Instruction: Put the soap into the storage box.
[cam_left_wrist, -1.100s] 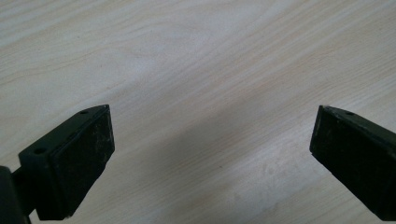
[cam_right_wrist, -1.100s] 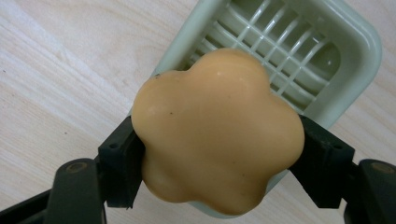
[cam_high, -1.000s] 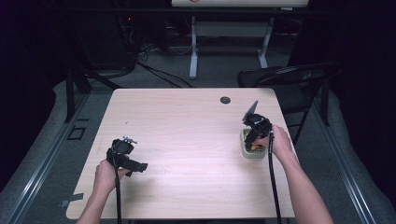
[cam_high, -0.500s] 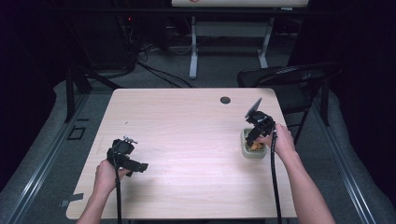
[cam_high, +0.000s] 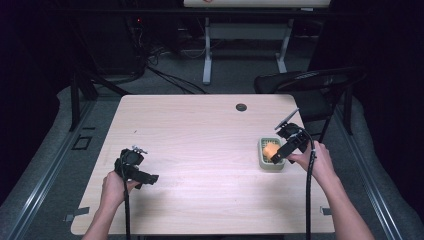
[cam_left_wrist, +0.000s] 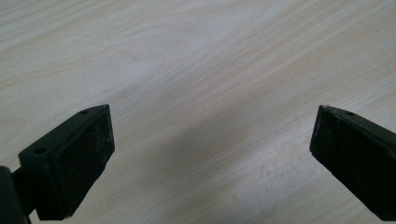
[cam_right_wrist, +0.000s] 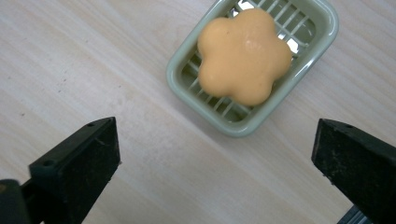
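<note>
The orange flower-shaped soap (cam_right_wrist: 243, 55) lies flat in a pale green slatted plastic soap dish (cam_right_wrist: 182, 82), which sits on the light wooden table (cam_high: 200, 130) close to its right edge, about midway along it. The right claw (cam_high: 281, 151) hovers just above and beside the dish, tilted down at it, jaws spread wide and empty. In the right gripper view the soap lies ahead of the jaws and a little toward the right one, not yet between them. The dish's long axis runs at a slant across that gap. The left claw (cam_high: 141, 176) rests near the table's left front corner, well apart, also wide and empty. The right hand (cam_high: 314, 161) is plainly nearer, so I'd judge any reach for the soap falls to it.
</note>
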